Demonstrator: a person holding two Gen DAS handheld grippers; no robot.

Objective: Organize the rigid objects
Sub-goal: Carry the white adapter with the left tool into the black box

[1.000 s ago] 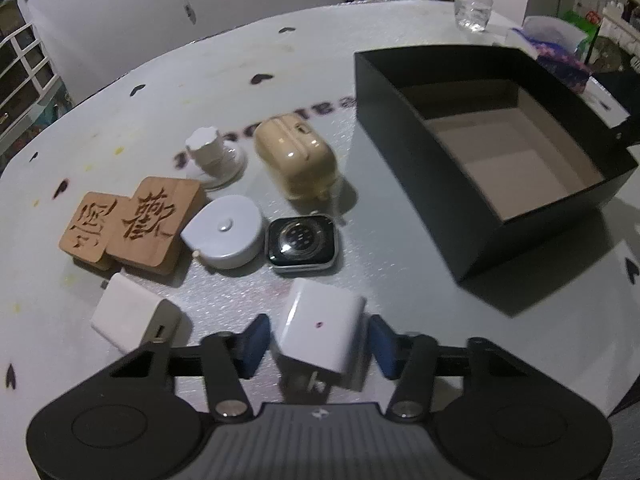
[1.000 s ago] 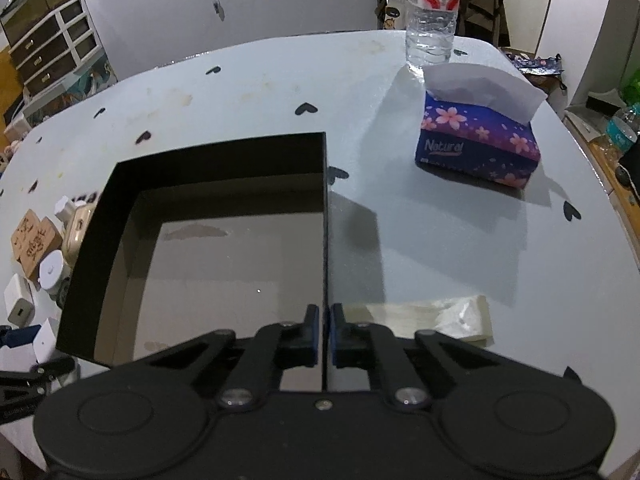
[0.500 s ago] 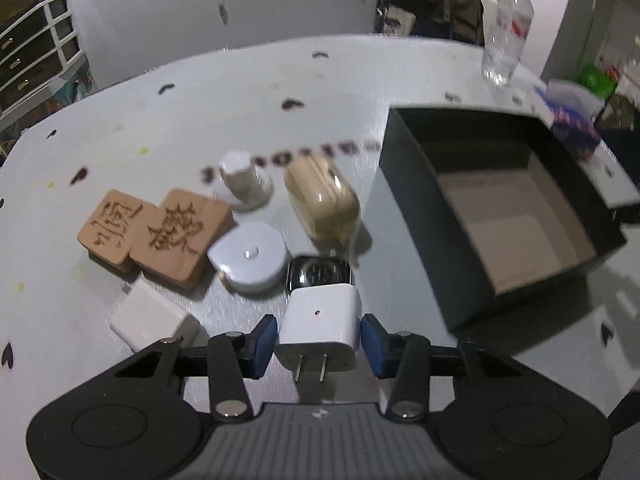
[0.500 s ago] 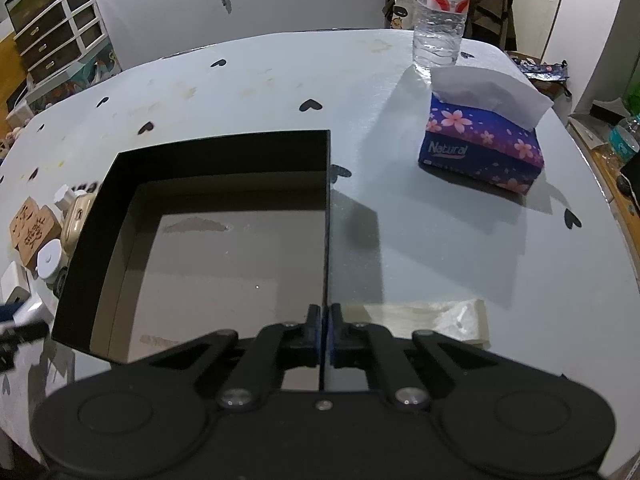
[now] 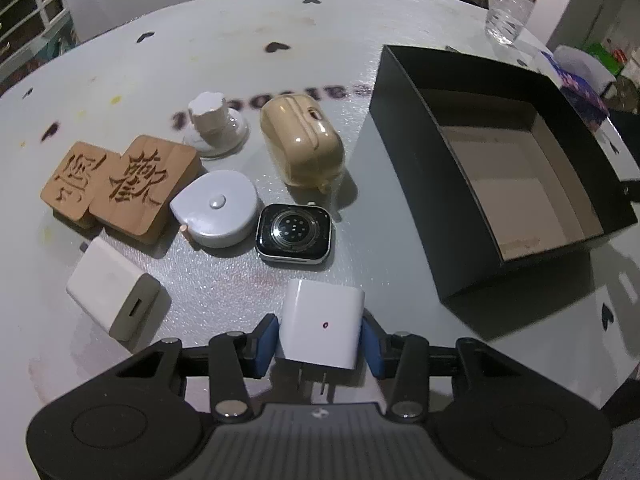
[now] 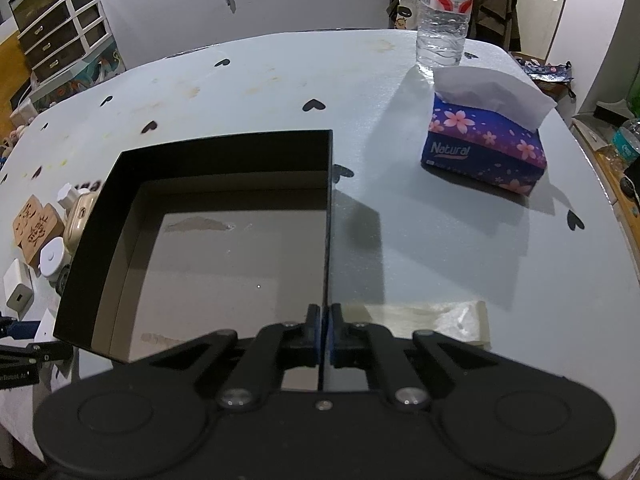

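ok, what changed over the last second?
The left claw has just been closing and now clamps the white plug charger, lifted off the table. The right claw stayed shut on the black box wall. The other items kept their places.

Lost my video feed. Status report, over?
Left gripper jaws just closed on the white plug adapter. Right gripper jaws clamped on the black box wall. Box empty, path to it open.
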